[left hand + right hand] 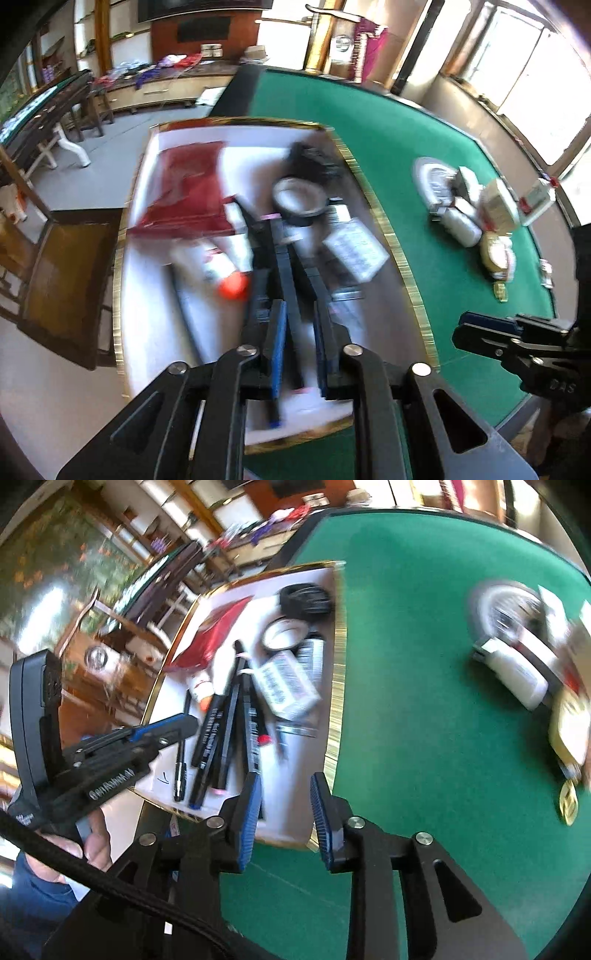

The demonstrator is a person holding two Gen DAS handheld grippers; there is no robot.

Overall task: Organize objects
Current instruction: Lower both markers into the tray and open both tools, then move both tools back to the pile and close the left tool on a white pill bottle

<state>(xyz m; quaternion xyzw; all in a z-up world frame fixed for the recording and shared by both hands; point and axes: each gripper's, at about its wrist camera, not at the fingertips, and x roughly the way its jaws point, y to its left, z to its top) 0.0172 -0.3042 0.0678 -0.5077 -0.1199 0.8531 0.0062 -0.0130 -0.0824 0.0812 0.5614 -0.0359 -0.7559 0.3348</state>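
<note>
Left wrist view: your left gripper [299, 332] hangs over the tray [380, 210], jaws narrowly apart and gripping nothing that I can make out. Pens [286, 266] lie between its fingers below; blur hides detail, so a hasty close could knock them askew.

Right wrist view: your right gripper [284, 816] is open and empty at the tray's [338, 686] near edge. More items [517, 675] wait well apart on the felt [424, 720].

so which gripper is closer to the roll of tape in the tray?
Left. The left gripper hangs over the tray, fingers pointing toward the roll of tape beyond the black pens. The right gripper hovers at the tray's near edge, farther back.
</note>
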